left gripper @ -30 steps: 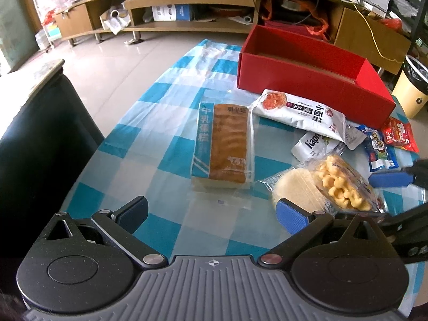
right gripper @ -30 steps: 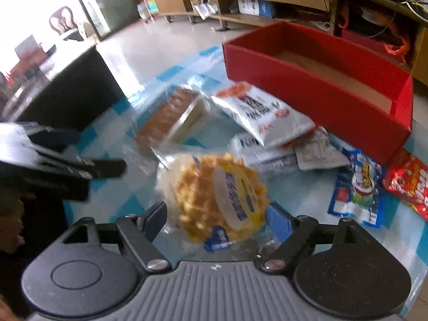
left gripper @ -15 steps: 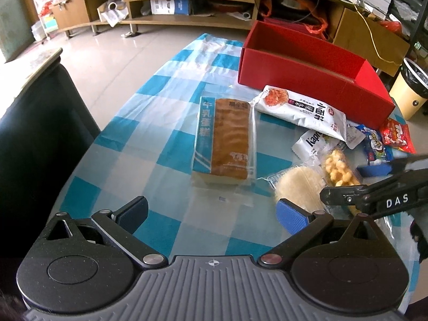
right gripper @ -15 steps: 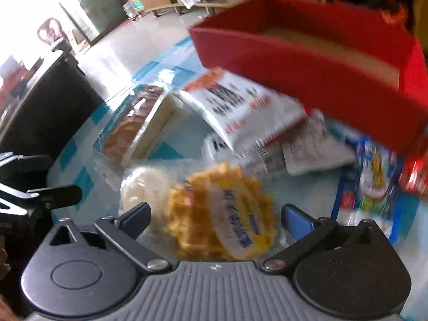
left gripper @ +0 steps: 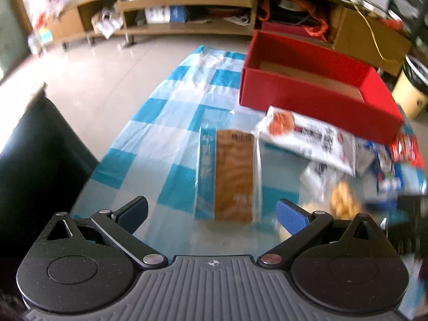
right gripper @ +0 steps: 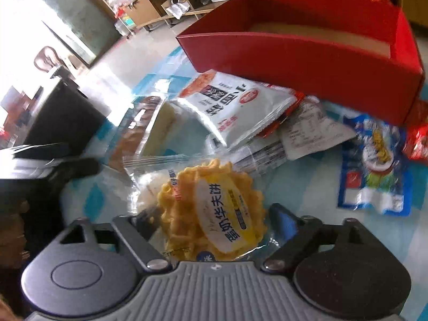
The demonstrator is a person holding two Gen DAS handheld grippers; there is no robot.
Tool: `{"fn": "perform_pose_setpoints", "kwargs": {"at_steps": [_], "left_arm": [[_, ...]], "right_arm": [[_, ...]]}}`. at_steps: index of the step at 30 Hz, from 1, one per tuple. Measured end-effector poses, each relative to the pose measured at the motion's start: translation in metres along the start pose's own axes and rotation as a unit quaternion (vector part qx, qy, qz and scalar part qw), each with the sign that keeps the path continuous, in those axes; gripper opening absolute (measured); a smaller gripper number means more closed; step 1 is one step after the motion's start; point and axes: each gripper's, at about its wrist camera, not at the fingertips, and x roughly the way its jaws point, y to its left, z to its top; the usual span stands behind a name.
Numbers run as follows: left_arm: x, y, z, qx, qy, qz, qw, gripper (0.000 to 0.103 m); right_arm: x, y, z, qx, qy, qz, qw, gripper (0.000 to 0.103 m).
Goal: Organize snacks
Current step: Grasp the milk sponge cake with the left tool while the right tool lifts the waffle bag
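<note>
Blue-and-white checked plastic cloth [left gripper: 171, 123] covers the worktop, and a long wooden shelf unit [left gripper: 187, 2] runs along the far wall over pale floor tiles. At the far right of the cloth stands the red cardboard box [left gripper: 315, 101], open-topped; only its bare brown bottom shows, with no snack inside. All the snacks lie loose on the cloth in front of it. A white pouch with red print [right gripper: 230, 101] lies closest to the box wall, overlapping a flatter white packet [right gripper: 307, 128]. A blue packet [right gripper: 374, 165] and a red packet [right gripper: 417, 141] lie to the right, near the box corner. The long wrapped cake loaf [left gripper: 232, 176] lies lengthwise in the middle of the cloth, apart from the pile.

The right tool [right gripper: 211, 219] is low over the clear waffle packet [right gripper: 214, 208]; its jaws have just been closing, the packet sits between them, and the left pad touches the wrapper while the right pad stands just off it. The left tool [left gripper: 211, 211] hangs released above the near end of the loaf, jaws wide, nothing between them.
</note>
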Motion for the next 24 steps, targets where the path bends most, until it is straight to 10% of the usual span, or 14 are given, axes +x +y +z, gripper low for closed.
{"fn": "perform_pose_setpoints", "kwargs": {"at_steps": [12,16,24], "left_arm": [[0.079,-0.022,0.020,0.004,0.073,0.070,0.9949,0.103],[0.084,0.003,0.021,-0.071,0.096,0.031,0.9924,0.096],[0.059,0.006,0.005,-0.070,0.102,0.004,0.9923,0.072]], "right_arm": [[-0.028,0.004,-0.004,-0.009,-0.032,-0.018,0.999,0.077],[-0.036,0.001,-0.005,0.005,-0.033,-0.016,0.999,0.077],[-0.058,0.006,-0.014,0.019,-0.051,0.006,0.999,0.077]]}}
